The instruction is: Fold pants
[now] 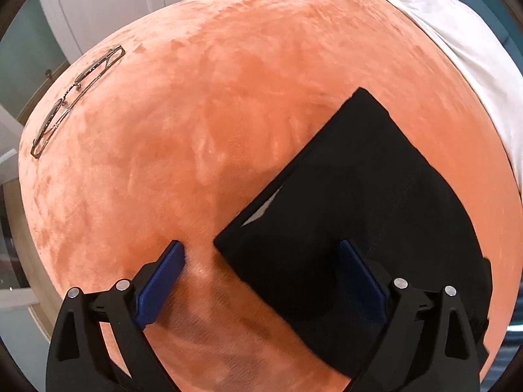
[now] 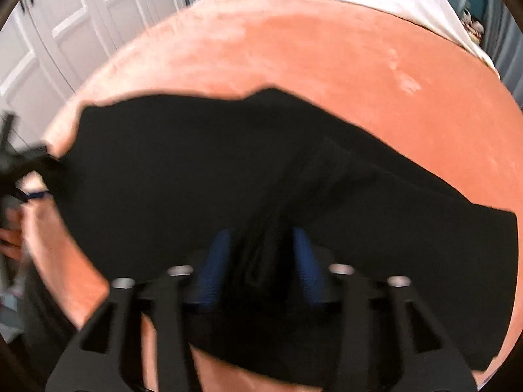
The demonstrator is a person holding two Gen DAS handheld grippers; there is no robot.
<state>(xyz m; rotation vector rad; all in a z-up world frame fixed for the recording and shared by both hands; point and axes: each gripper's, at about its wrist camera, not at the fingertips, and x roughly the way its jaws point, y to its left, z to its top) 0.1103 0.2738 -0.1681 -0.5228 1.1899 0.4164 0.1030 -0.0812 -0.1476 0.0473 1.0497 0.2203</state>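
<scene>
Black pants [image 1: 359,196] lie on the orange bed, near its edge. Left claw [image 1: 261,281] is spread wide, empty, straddling a corner. Right claw [image 2: 261,261] has a bunched fold between its half-spread pads; blurry, can't tell if it's pinching. That fold could drag loose and undo things.

Left gripper [image 1: 261,258]: black plastic frame with triangular cut-outs in each arm, two silver pivot pins per side, and ribbed dark blue fingertips [image 1: 161,285]. Right gripper [image 2: 261,254]: same black frame, silver pins and blue ribbed fingertips [image 2: 214,268], blurred in view.
</scene>
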